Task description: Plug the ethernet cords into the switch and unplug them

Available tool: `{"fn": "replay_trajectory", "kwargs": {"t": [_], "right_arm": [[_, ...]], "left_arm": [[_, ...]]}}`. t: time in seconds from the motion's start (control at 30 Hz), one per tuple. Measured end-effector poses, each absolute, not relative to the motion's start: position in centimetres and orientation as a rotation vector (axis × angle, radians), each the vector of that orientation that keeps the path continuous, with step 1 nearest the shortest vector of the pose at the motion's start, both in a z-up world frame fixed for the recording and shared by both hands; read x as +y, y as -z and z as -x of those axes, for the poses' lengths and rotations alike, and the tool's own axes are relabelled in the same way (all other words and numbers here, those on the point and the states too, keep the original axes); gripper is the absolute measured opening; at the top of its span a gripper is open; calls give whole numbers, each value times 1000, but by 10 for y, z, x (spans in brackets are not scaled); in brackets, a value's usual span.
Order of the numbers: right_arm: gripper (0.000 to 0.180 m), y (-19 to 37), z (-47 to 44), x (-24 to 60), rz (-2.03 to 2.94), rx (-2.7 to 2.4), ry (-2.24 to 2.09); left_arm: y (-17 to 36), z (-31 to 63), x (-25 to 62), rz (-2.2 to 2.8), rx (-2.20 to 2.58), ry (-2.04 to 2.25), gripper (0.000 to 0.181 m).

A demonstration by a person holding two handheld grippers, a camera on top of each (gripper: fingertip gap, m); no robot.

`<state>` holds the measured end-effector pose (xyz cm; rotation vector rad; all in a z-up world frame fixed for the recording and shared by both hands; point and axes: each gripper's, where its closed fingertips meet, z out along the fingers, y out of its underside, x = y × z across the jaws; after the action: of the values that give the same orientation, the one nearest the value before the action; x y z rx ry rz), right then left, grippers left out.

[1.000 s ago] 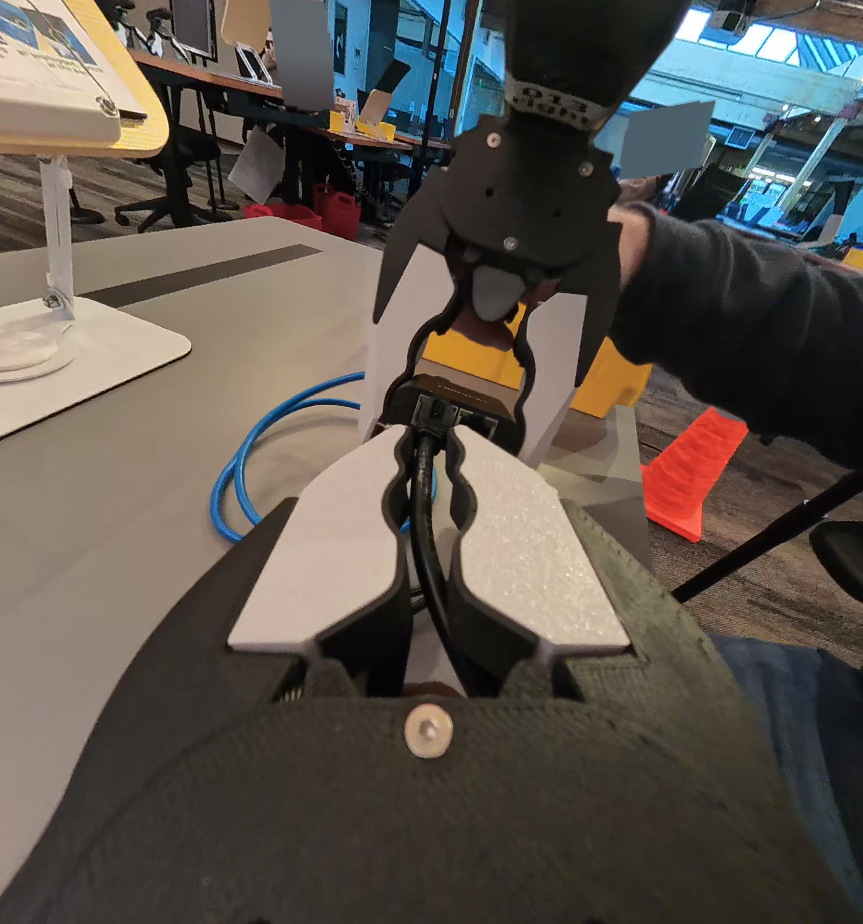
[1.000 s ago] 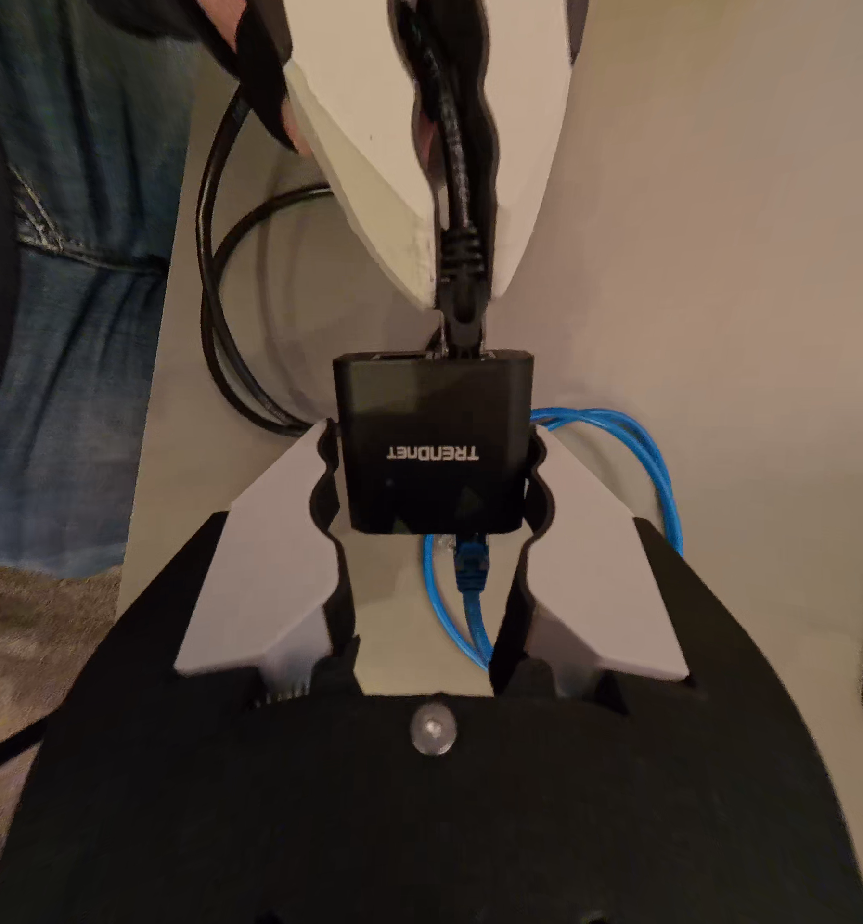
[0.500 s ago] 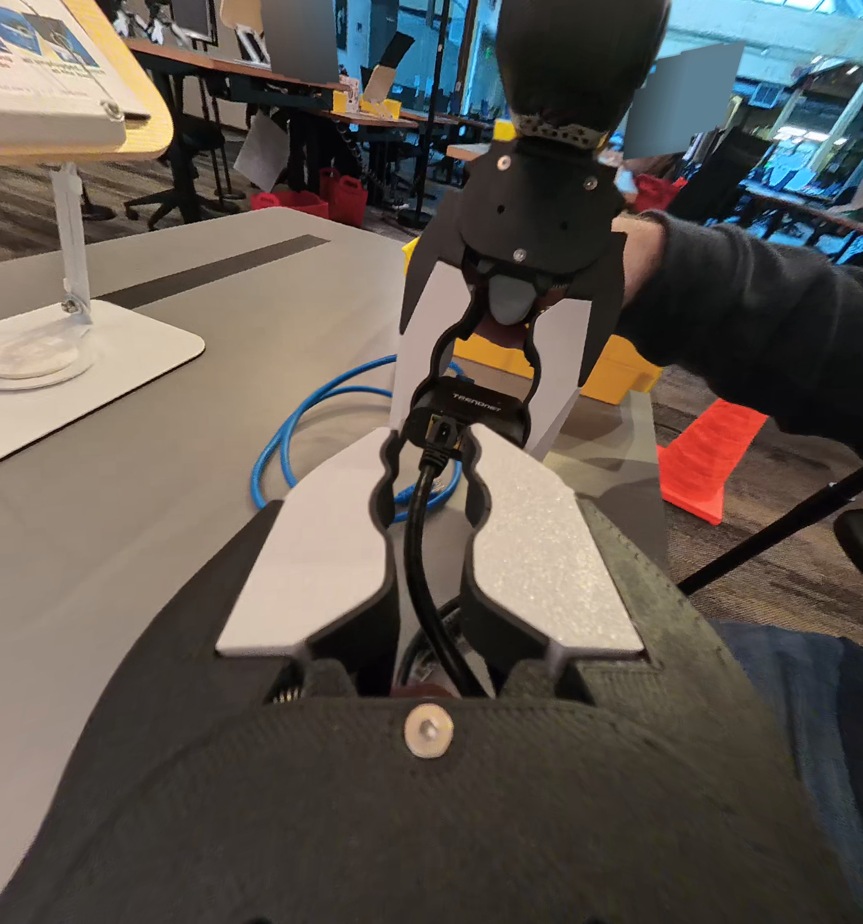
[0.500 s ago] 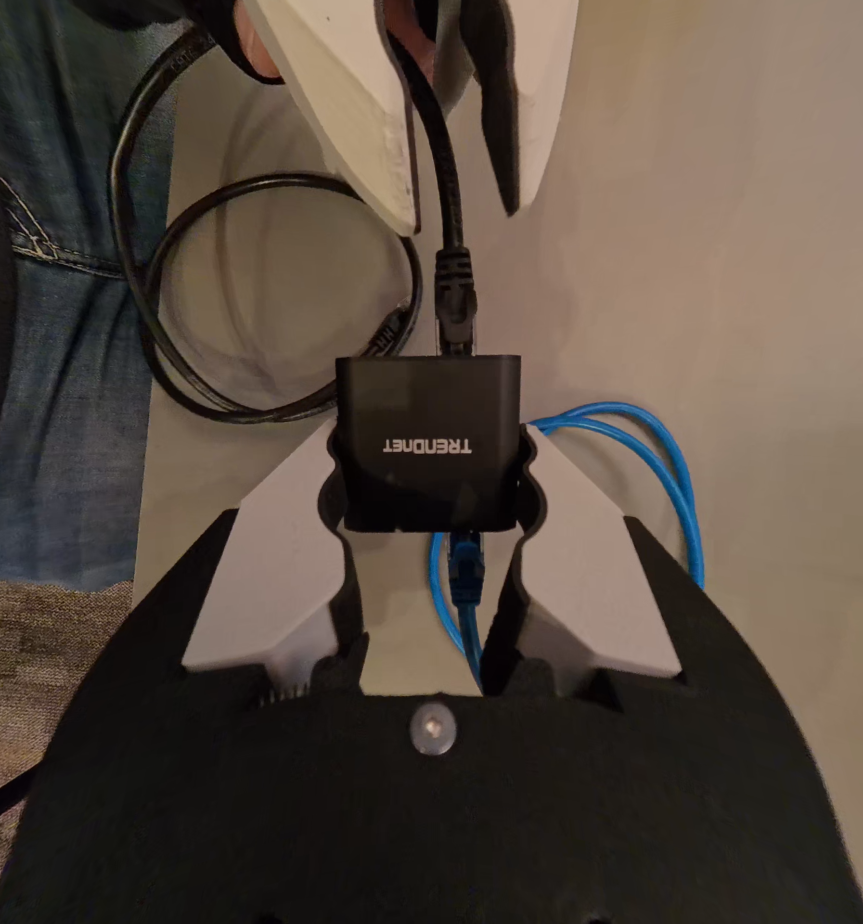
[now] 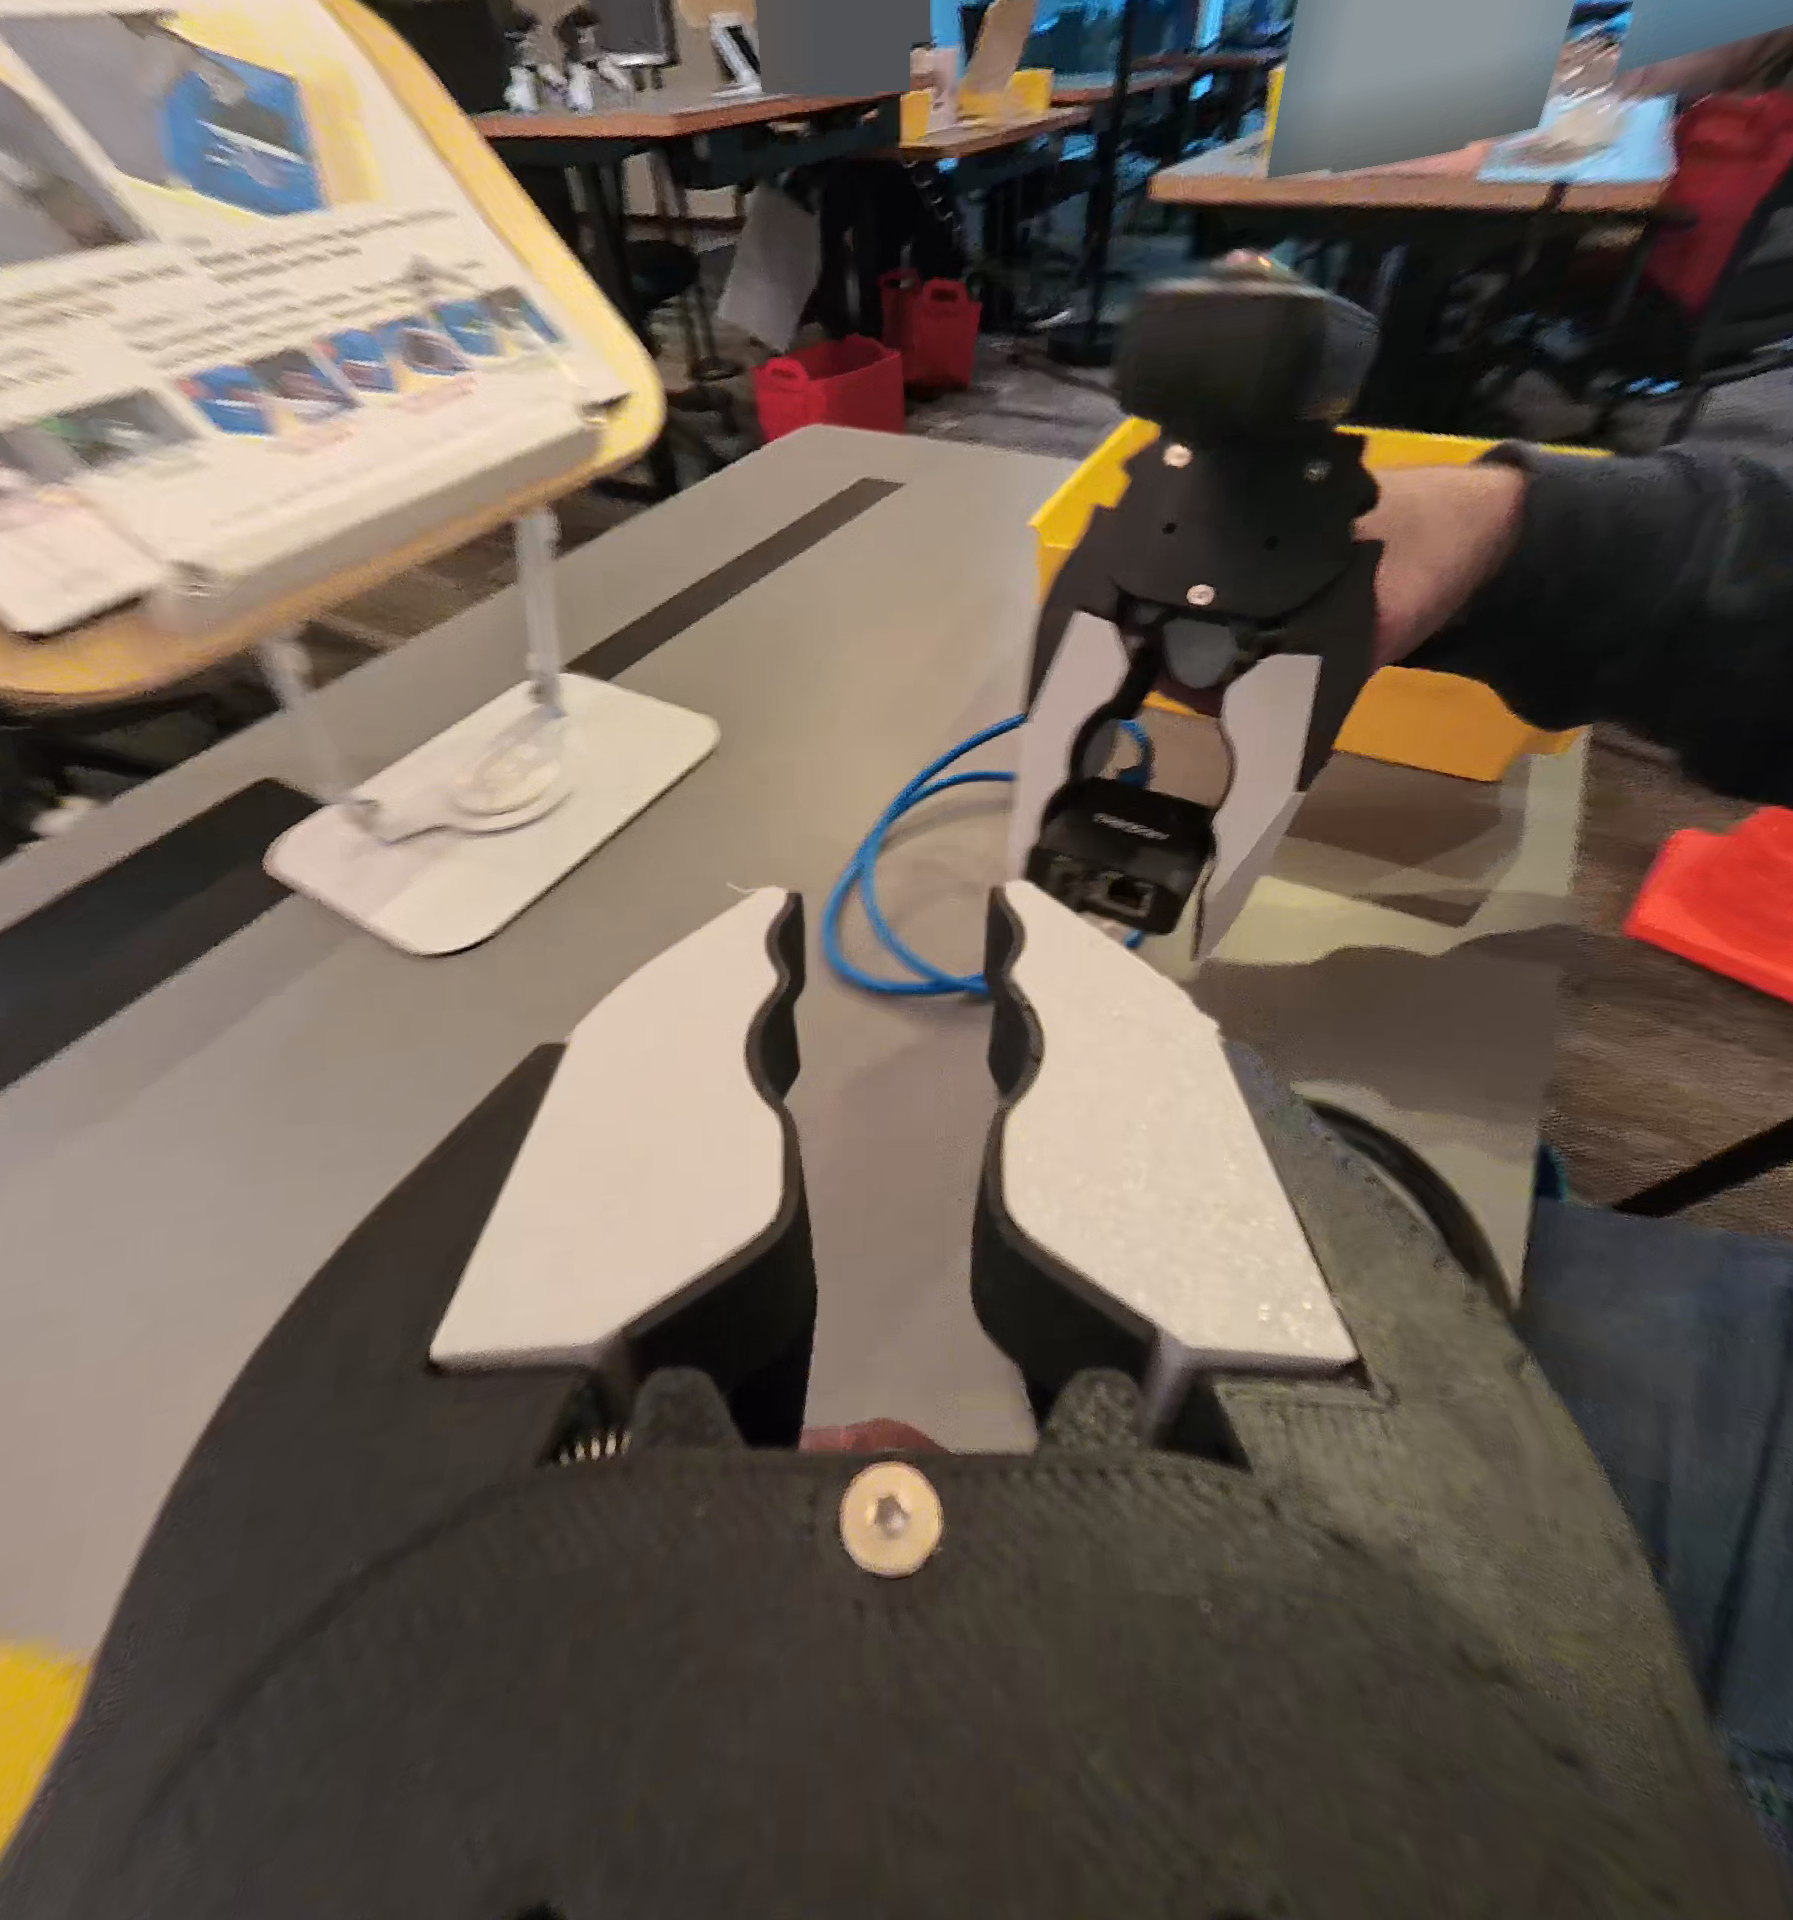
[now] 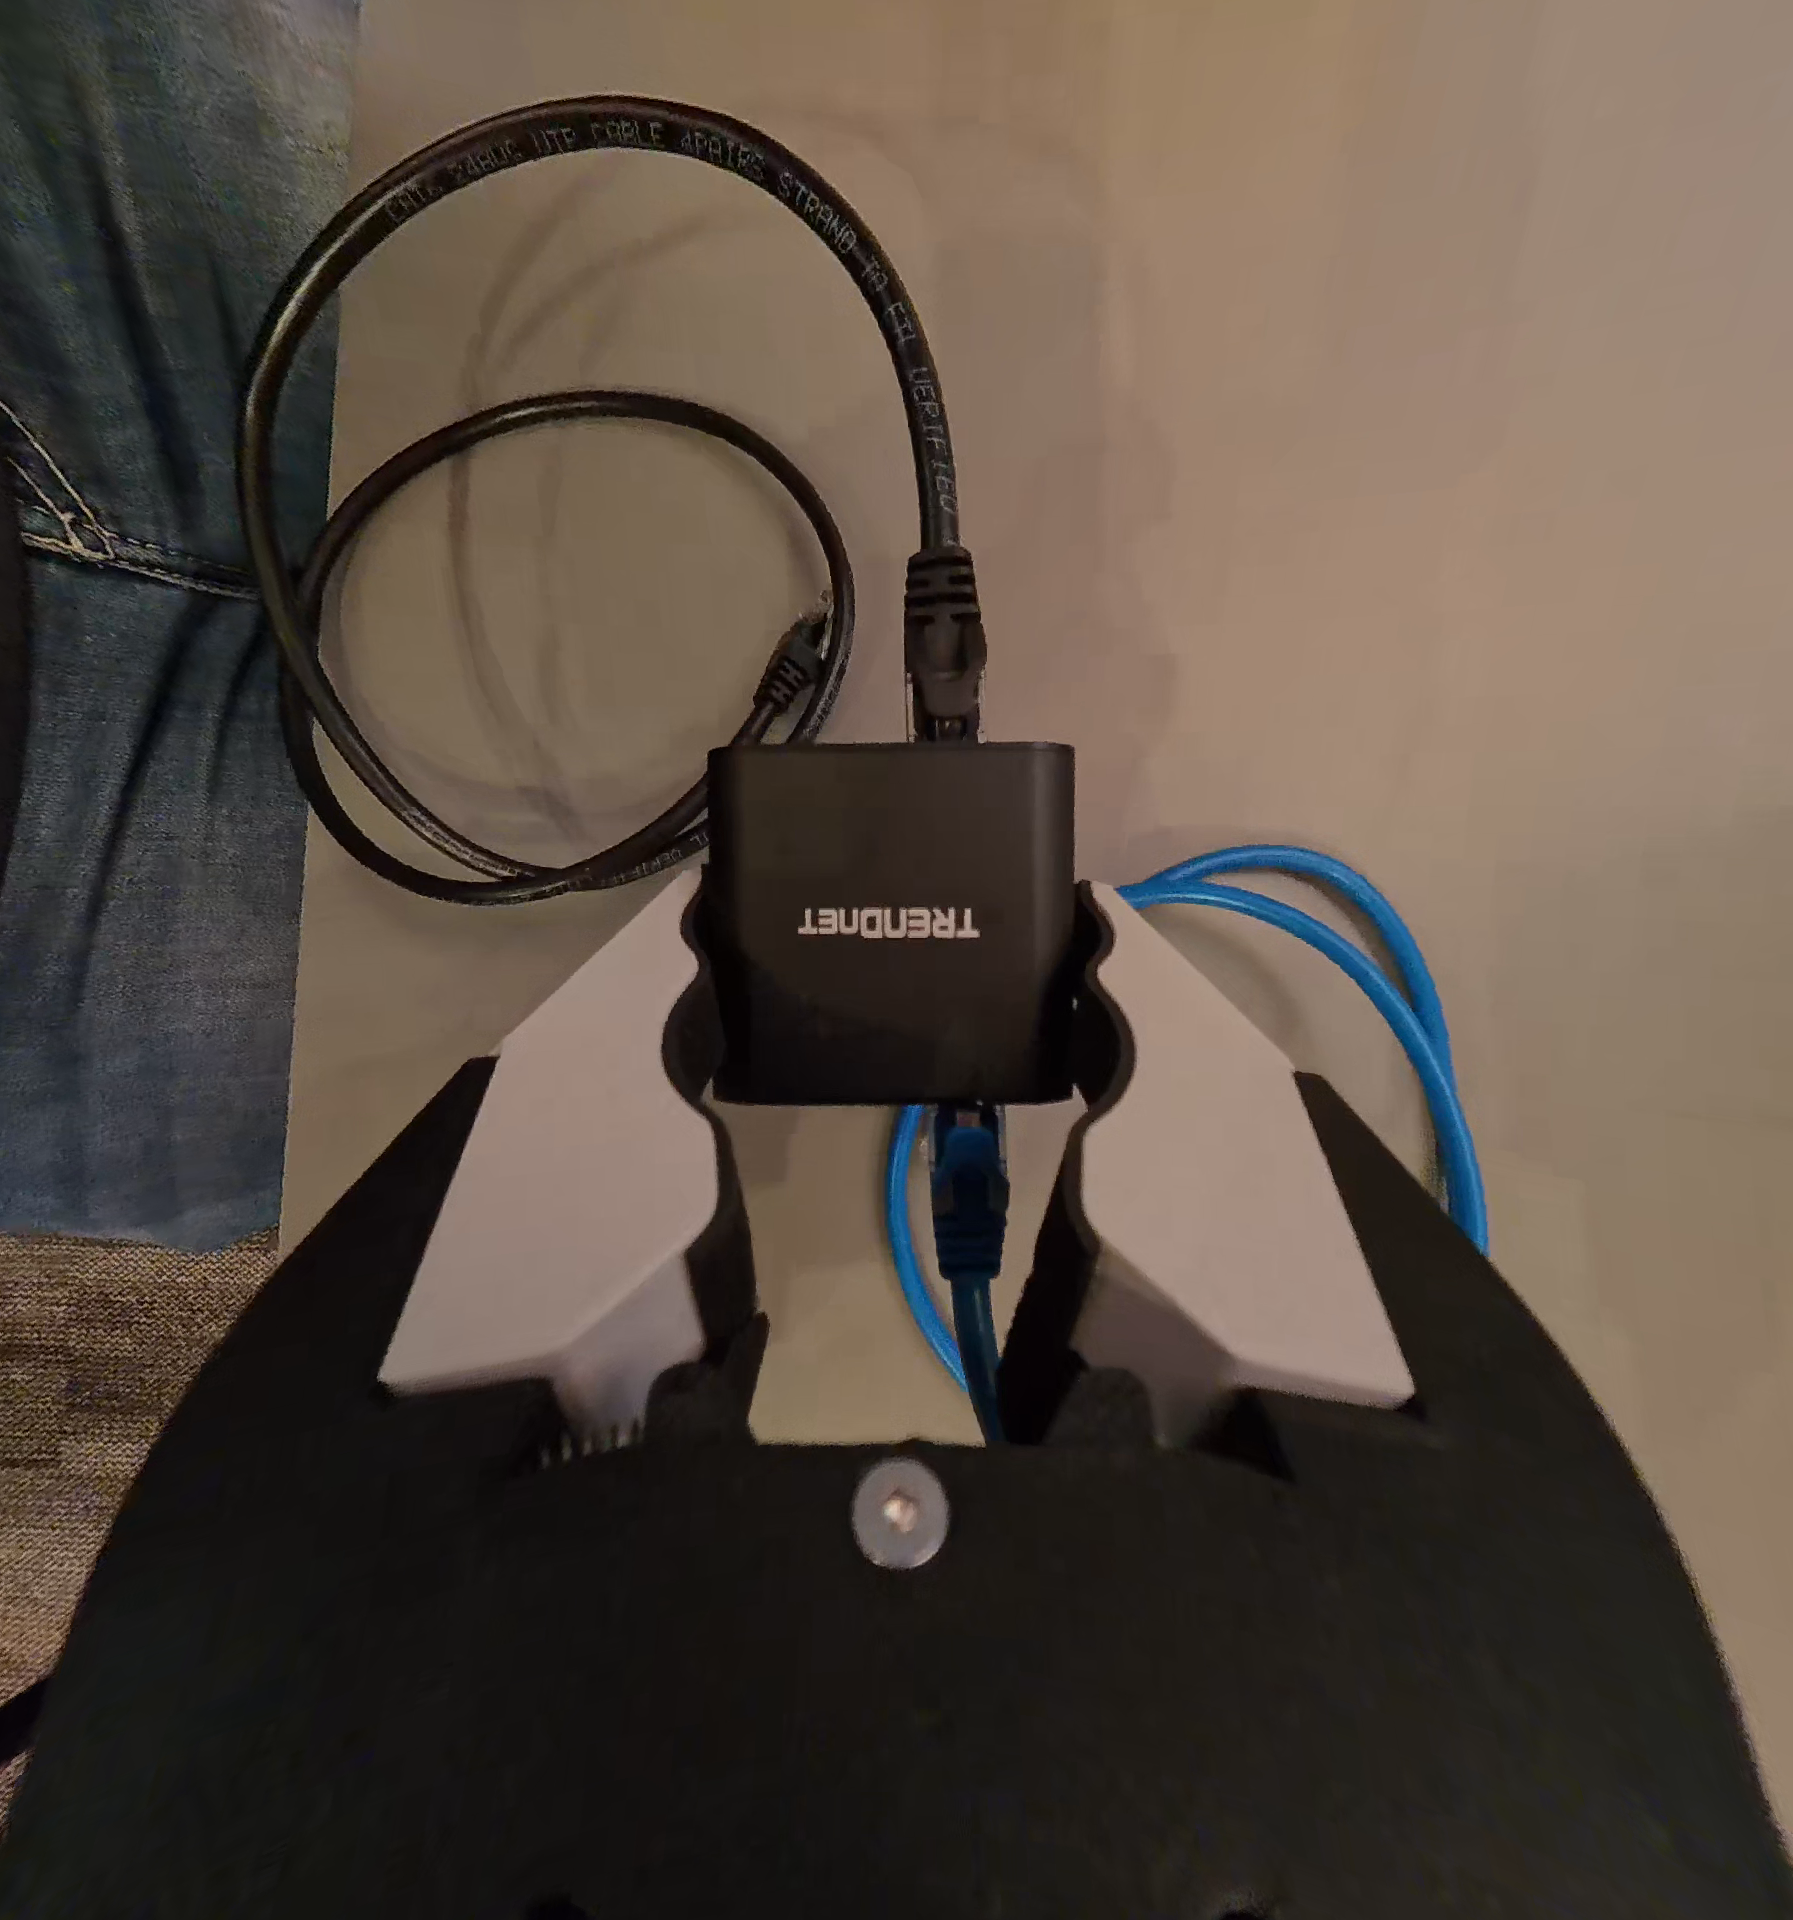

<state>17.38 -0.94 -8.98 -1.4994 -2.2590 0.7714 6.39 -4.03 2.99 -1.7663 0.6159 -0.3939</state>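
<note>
The switch (image 6: 890, 925) is a small black box with rounded edges, lying flat on the worktop (image 6: 1391, 520) with its lettered top up. A black ethernet cord (image 6: 601, 166) is plugged into its far side, its slack looped to the left with the free plug (image 6: 793, 665) lying loose. A blue ethernet cord (image 6: 975, 1309) is plugged into the near side, coiling round to the right.

Left wrist view: bright daylight from rear windows, motion blur on tilted placard (image 5: 248, 312), wide-angle bending at edges. Right wrist view: dim, warm cast, sharp, soft shadows on table (image 6: 1391, 520).
</note>
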Motion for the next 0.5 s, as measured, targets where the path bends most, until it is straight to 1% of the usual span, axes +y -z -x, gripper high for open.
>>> {"fn": "replay_trajectory", "kwargs": {"t": [0.13,0.23,0.33,0.5], "right_arm": [[65,98,-179,-7,1518,-2255,-746],[65,104,-182,-7,1526,-2253,-730],[65,107,-182,-9,1533,-2235,-758],[65,115,-181,-12,1556,-2218,-790]], "left_arm": [[-55,8,-69,1883,561,205,32],[-45,75,-100,2065,485,2,33],[-10,119,-134,2268,404,-53,34],[71,149,-167,2534,361,-104,35]]}}
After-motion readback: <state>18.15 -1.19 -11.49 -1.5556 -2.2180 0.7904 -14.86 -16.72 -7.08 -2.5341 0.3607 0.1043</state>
